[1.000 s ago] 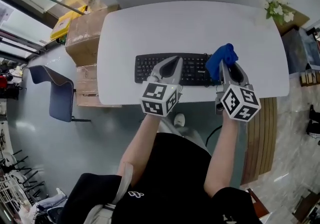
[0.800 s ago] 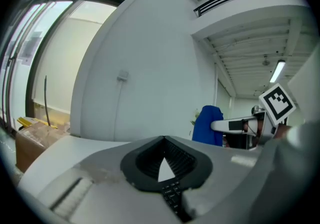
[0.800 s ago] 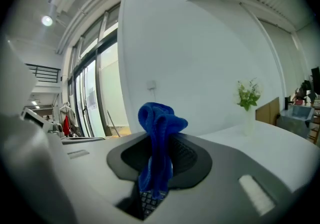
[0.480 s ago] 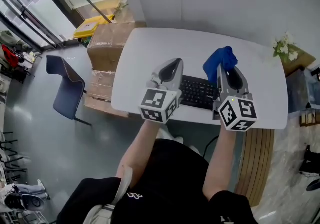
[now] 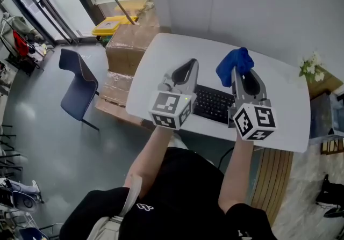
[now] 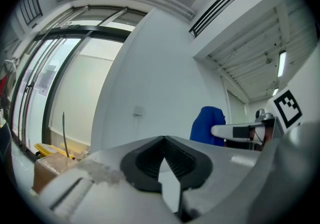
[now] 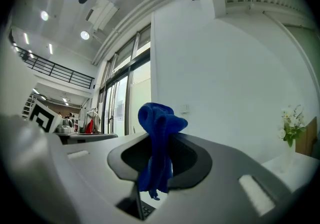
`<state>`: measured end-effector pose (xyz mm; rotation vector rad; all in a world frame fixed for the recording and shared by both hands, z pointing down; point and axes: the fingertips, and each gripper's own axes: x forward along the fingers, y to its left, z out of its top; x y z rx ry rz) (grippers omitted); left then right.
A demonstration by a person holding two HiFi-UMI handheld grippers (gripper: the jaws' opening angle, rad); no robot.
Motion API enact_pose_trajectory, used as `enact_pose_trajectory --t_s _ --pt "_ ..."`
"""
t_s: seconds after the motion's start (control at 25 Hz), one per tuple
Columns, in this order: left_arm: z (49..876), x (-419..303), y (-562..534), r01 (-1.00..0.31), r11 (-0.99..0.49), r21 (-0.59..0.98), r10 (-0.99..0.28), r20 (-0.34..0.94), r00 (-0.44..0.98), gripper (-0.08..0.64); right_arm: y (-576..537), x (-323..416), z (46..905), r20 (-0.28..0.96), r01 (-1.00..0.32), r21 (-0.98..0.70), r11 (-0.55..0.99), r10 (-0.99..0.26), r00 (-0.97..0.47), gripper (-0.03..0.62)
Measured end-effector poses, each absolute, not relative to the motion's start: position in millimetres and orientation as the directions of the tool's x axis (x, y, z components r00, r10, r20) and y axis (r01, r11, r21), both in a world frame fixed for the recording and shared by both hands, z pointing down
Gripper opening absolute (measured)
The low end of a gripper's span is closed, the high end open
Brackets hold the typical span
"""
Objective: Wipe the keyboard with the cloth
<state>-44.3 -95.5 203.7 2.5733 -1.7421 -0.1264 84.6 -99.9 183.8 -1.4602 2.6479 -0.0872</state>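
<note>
A black keyboard [image 5: 213, 103] lies on the white table [image 5: 279, 110], partly hidden behind both grippers. My right gripper [image 5: 236, 71] is raised above the table and shut on a bunched blue cloth [image 5: 233, 65]. In the right gripper view the blue cloth [image 7: 157, 145] hangs pinched between the closed jaws, at my right gripper [image 7: 156, 165]. My left gripper [image 5: 188, 64] is held up beside it, shut with nothing in it. In the left gripper view my left gripper [image 6: 164, 140] points at the wall, with the blue cloth [image 6: 206, 125] off to its right.
Cardboard boxes [image 5: 131, 45] stand against the table's left end, with a yellow bin [image 5: 112, 25] behind them. A blue chair [image 5: 78, 84] is on the floor to the left. A vase of white flowers [image 5: 310, 68] stands at the table's far right.
Both grippers have lifted higher and tilted up from the keyboard, the right one still holding the cloth. The head view has swung, so the table now sits further right and at an angle.
</note>
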Motion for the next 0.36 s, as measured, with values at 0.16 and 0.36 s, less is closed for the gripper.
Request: enact_pose_trajectory --t_s 0.16,0.36 --pt "199.1 -43.1 -95.1 -0.925 -0.374 0.068 -0.927 -0.058 0.371 -0.002 -96.3 81.4 181.3 -0.078 -0.833 -0.093 0.546 -0.838 -0.541 0.092" --pt "198.0 -39.7 -93.8 -0.924 -0.378 0.060 -0.925 -0.062 0.374 -0.002 -91.8 76.4 178.7 -0.084 -0.822 -0.071 0.565 -0.824 -0.560 0.092"
